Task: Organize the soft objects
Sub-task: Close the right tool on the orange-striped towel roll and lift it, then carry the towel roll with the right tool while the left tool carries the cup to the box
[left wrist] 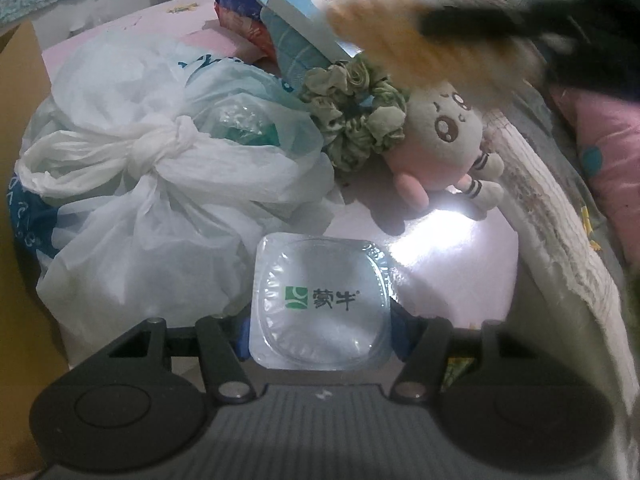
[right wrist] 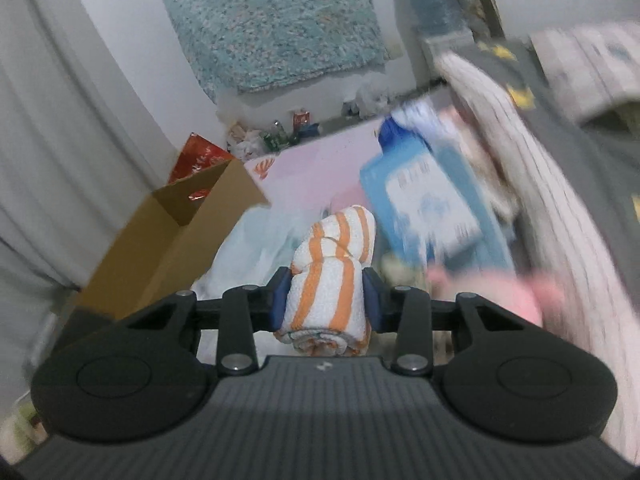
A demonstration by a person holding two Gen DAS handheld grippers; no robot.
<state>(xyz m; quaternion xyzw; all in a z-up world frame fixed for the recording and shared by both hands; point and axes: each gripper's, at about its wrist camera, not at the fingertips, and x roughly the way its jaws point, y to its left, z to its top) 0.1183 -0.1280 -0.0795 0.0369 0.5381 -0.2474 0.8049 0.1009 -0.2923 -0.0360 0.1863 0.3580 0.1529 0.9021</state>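
Observation:
My left gripper [left wrist: 320, 332] is shut on a clear plastic yogurt cup [left wrist: 322, 300] with a green logo, held low over the pink surface [left wrist: 452, 272]. Ahead lie a tied white plastic bag [left wrist: 152, 168], a green scrunchie [left wrist: 356, 116] and a pink-and-grey plush doll [left wrist: 444, 140]. My right gripper [right wrist: 326, 300] is shut on a rolled orange-striped white towel [right wrist: 332, 276], raised above the pile. In the left wrist view the towel shows as an orange blur [left wrist: 404, 40] at the upper right, with the dark right gripper [left wrist: 500, 20] beside it.
An open cardboard box [right wrist: 188, 232] stands at the left; its wall [left wrist: 20, 160] also shows in the left wrist view. Blue-and-white boxes [left wrist: 304, 12] and packets are stacked behind the scrunchie. A folded quilt [left wrist: 552, 216] borders the right side. A curtain [right wrist: 52, 140] hangs at left.

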